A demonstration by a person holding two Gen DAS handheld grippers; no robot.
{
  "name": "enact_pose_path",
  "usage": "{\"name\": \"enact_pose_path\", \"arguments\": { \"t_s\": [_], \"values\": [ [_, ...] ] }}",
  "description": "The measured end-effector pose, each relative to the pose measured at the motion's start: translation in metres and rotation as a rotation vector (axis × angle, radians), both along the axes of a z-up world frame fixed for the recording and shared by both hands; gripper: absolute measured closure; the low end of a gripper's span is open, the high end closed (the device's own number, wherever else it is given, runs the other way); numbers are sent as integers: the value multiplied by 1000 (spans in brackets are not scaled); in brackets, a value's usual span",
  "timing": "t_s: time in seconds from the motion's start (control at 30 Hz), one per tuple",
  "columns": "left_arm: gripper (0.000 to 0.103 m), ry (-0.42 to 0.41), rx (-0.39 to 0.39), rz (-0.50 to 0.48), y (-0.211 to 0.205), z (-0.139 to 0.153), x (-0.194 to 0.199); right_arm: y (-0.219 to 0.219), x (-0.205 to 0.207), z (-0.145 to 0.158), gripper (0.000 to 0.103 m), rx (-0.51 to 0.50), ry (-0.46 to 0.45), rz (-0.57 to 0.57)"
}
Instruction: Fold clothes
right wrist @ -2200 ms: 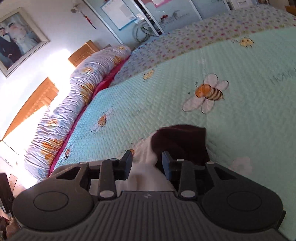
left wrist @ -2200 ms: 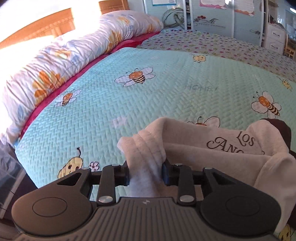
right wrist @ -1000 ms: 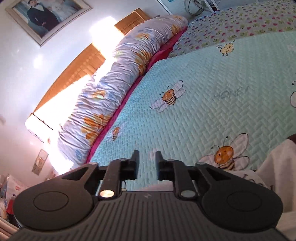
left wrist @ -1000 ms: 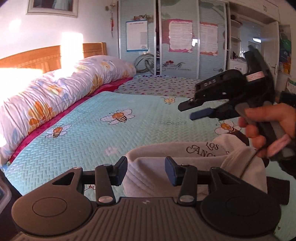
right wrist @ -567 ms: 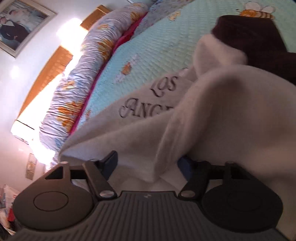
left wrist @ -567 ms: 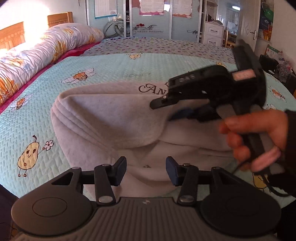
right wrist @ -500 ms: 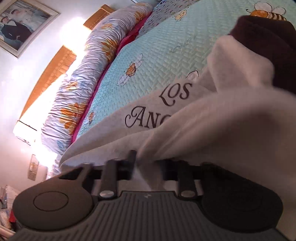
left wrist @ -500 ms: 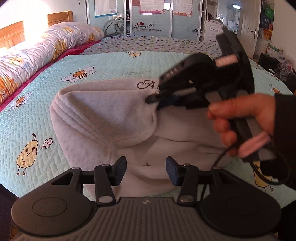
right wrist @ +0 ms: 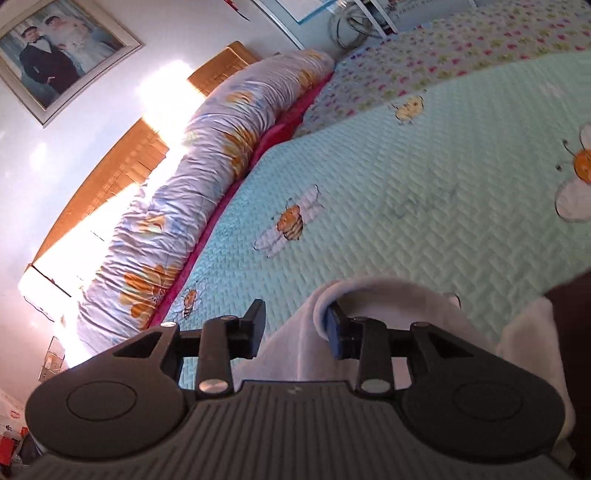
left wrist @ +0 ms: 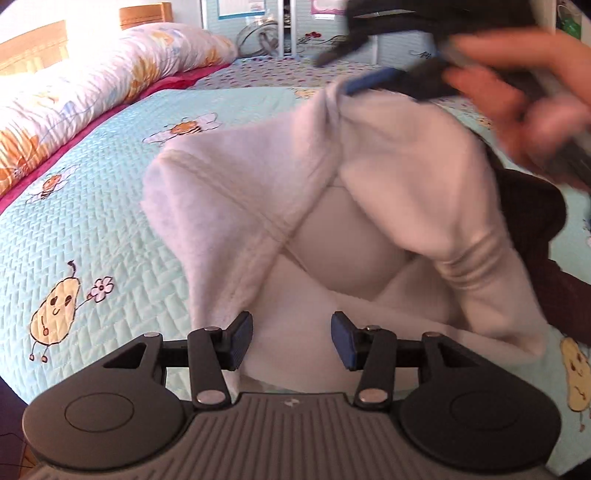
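A cream sweatshirt (left wrist: 388, 155) lies bunched on the mint bee-print bedspread (left wrist: 92, 229), partly over a dark brown garment (left wrist: 532, 206). My left gripper (left wrist: 291, 341) is open just above the sweatshirt's near edge, holding nothing. A hand (left wrist: 517, 85) holds my right gripper (left wrist: 338, 74), blurred at the top right, with a fold of the sweatshirt hanging from its blue pad. In the right wrist view my right gripper (right wrist: 295, 326) is shut on that cream fold (right wrist: 369, 291), which wraps over the right finger. The brown garment (right wrist: 569, 314) shows at the right edge.
A rolled floral quilt (left wrist: 92, 92) runs along the wooden headboard (right wrist: 122, 162) on the left. The bed's near edge drops off at the lower left. Wardrobe doors (left wrist: 295, 22) stand beyond the foot of the bed. A framed picture (right wrist: 62, 55) hangs on the wall.
My right gripper has closed on a fold of the sweatshirt and lifted it up and away from me. My left gripper stays open and has come in closer over the near edge.
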State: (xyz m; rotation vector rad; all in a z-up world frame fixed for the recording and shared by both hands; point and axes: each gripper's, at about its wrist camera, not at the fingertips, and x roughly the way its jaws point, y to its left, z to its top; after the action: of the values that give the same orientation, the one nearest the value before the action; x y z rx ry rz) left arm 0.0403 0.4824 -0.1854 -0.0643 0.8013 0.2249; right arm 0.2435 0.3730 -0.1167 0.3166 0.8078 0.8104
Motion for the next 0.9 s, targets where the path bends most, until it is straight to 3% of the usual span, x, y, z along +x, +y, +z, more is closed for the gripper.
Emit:
{"name": "enact_pose_path", "arguments": {
  "t_s": [0.2, 0.27, 0.43, 0.5, 0.53, 0.6, 0.63, 0.77, 0.9],
  "values": [
    [53, -22, -23, 50, 17, 9, 5, -31, -79, -22, 46, -202, -175, 20],
    [53, -29, -33, 60, 18, 12, 5, -41, -106, -30, 34, -269, -233, 27],
    [53, -37, -30, 45, 0, 15, -4, -67, -172, -48, 26, -437, -379, 43],
    [53, -25, -17, 41, -8, 15, -9, -74, -167, -44, 26, -388, -375, 19],
    [53, -20, -14, 40, -10, 16, -10, -78, -163, -41, 29, -358, -369, 6],
    [53, -17, -12, 37, -11, 17, -13, -86, -155, -36, 65, -298, -359, -21],
    [53, -21, -10, 31, -12, 19, -15, -89, -151, -33, 93, -268, -354, -35],
    [53, -75, -28, -23, -18, 34, -23, -104, -135, -22, 97, -149, -332, -88],
    [52, -184, -97, -104, -31, 54, -26, -148, -138, 34, 97, 59, -321, -128]
  ]
}}
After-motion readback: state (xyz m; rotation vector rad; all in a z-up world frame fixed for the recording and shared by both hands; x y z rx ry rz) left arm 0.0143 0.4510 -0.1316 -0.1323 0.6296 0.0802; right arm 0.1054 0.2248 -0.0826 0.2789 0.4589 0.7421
